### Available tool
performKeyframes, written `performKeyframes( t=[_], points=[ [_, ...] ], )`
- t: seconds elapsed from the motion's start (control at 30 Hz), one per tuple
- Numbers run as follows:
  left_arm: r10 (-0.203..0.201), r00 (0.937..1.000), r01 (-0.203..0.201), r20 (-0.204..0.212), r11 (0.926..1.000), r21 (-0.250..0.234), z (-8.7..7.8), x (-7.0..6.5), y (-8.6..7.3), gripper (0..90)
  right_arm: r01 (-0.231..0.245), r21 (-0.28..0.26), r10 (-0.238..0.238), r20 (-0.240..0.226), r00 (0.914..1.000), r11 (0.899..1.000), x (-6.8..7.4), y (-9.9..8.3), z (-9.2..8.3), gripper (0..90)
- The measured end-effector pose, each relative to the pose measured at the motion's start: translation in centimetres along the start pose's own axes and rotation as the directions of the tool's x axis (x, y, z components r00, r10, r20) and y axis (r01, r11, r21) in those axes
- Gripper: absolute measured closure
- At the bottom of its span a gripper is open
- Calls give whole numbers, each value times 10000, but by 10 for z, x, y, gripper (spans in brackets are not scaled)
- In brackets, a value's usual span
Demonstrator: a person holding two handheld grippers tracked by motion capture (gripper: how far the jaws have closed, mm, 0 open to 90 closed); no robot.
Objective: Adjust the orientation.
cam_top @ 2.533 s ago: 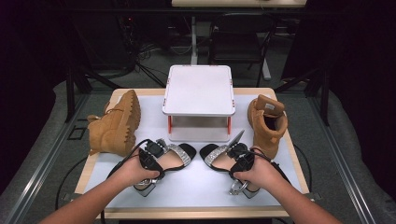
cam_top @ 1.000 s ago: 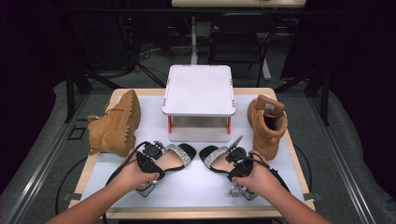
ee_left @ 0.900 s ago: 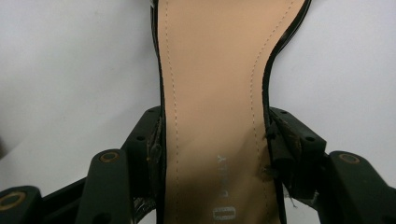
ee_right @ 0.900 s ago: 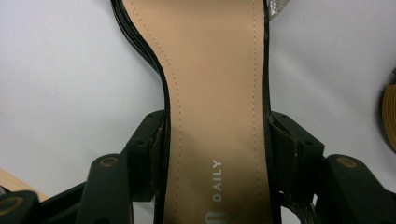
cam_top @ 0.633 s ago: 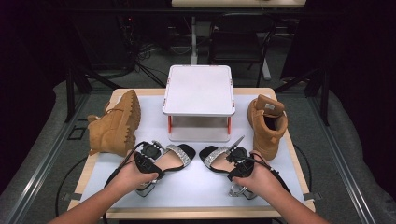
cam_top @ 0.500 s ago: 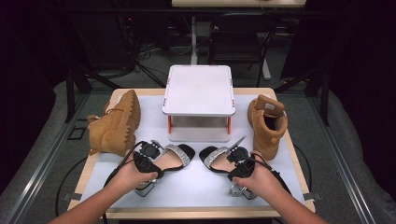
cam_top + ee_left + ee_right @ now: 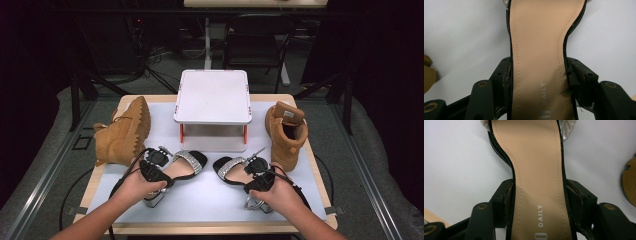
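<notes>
High view: each gripper [image 7: 159, 161] [image 7: 254, 170] pinching sandal [image 7: 186, 165] [image 7: 233, 170] — boots [image 7: 124, 132] [image 7: 286, 131] flanking, white stand [image 7: 212, 97] behind.

Two black heeled sandals with tan insoles and sparkly silver toe straps. Left sandal [image 7: 181, 166] and right sandal [image 7: 235, 170] sit upright on the desk's front half, side by side, toes angled inward.

Since the earliest picture, drawn back a little toward the near desk edge: left hand [image 7: 137, 185] and right hand [image 7: 280, 192], forearms showing less. Left gripper [image 7: 159, 161] turned slightly. Over the last second, barely shifted at all.
</notes>
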State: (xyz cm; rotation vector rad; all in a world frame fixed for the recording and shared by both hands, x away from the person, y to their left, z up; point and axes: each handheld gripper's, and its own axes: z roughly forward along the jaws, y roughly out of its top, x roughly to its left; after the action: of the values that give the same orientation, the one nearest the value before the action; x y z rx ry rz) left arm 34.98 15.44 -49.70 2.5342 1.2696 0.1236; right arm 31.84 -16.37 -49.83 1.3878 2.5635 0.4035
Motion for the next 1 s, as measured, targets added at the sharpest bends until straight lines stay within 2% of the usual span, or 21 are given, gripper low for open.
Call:
performKeyframes(
  t=[0.13, 0.2, 0.27, 0.3, 0.37, 0.57, 1.0],
  points=[
    [-15, 10000, 15, -1, 10000, 19, 0, 0, 1, 422, 12, -224, -9, 138, 9999, 9997, -1, -1, -2, 419],
    [-87, 10000, 87, 40, 9999, -54, 0, 0, 1, 422, -153, -531, 160, 124, 9998, 9985, 0, -2, -1, 419],
    [-51, 10000, 51, 37, 10000, -66, -2, 1, 2, 422, -125, -648, 131, 90, 9999, 9978, -1, -2, -2, 419],
    [-97, 10000, 97, 24, 9999, -133, -3, 2, 2, 422, -65, -565, 68, 50, 10000, 9984, -2, -2, -3, 419],
    [-112, 9999, 113, 39, 9998, -172, -4, 2, 3, 422, -200, -728, 198, -37, 9998, 9971, -2, -2, -4, 419],
    [-183, 9998, 183, -11, 9994, -287, -6, 3, 7, 422, -262, -863, 265, 26, 9996, 9959, -2, 1, -6, 419],
    [-571, 9983, 566, -72, 9968, -563, -3, 8, 24, 422, -353, -1547, 449, 594, 9972, 9873, -3, 17, 0, 419]
  ],
)
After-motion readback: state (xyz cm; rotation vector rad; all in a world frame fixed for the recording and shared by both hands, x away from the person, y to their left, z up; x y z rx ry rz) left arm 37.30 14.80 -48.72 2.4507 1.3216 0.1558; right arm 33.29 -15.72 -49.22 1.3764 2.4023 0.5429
